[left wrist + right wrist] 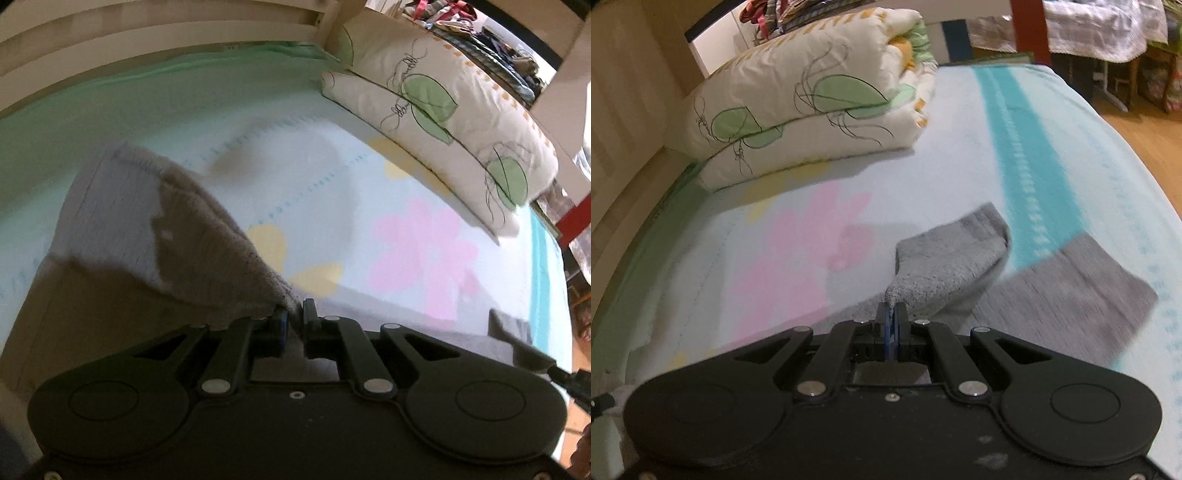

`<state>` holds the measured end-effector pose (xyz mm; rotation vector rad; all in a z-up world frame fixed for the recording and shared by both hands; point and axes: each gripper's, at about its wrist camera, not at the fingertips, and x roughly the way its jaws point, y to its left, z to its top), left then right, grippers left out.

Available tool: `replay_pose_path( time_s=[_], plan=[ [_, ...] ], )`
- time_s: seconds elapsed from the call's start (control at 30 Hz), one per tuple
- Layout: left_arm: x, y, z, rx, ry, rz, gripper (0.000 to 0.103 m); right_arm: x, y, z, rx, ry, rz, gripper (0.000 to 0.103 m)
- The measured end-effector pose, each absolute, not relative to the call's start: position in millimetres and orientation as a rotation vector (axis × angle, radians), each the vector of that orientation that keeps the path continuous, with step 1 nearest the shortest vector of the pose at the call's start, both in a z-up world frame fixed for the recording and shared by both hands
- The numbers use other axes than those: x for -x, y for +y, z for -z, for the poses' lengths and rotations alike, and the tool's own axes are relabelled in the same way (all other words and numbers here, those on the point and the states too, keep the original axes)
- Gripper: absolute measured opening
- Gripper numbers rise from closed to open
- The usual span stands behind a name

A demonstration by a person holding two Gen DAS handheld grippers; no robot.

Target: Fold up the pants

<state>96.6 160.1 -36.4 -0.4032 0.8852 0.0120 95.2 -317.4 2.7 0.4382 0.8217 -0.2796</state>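
The grey pants (pixel 147 221) hang and drape in front of my left gripper (pixel 294 312), which is shut on a fold of the grey fabric and holds it lifted above the bed. In the right wrist view my right gripper (pixel 892 314) is shut on another part of the pants (pixel 945 266). That part rises in a raised fold, with a flat grey leg (pixel 1071 295) lying to the right on the bed. Both views are blurred by motion.
The bed (pixel 332 184) has a light sheet with pink and yellow flowers and a teal stripe (pixel 1019 147). A folded white quilt with green leaves (pixel 443 110) lies at the far end and also shows in the right wrist view (pixel 812 92). A wooden floor (pixel 1145 129) lies to the right.
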Motion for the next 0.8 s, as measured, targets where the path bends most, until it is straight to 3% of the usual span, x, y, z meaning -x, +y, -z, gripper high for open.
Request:
replay_pose_path(
  time_s=[0.4,0.8],
  plan=[
    [-37.6,129.1,97.5,0.313,1.011,-0.035,0.010,-57.2,-305.7,50.5,-0.320,0.898,0.329,0.002],
    [-49.3,114.9,120.1,0.264,1.079,-0.039,0.011,-53.0,-308.5,76.8,-0.328,0.949,0.363,0.002]
  ],
)
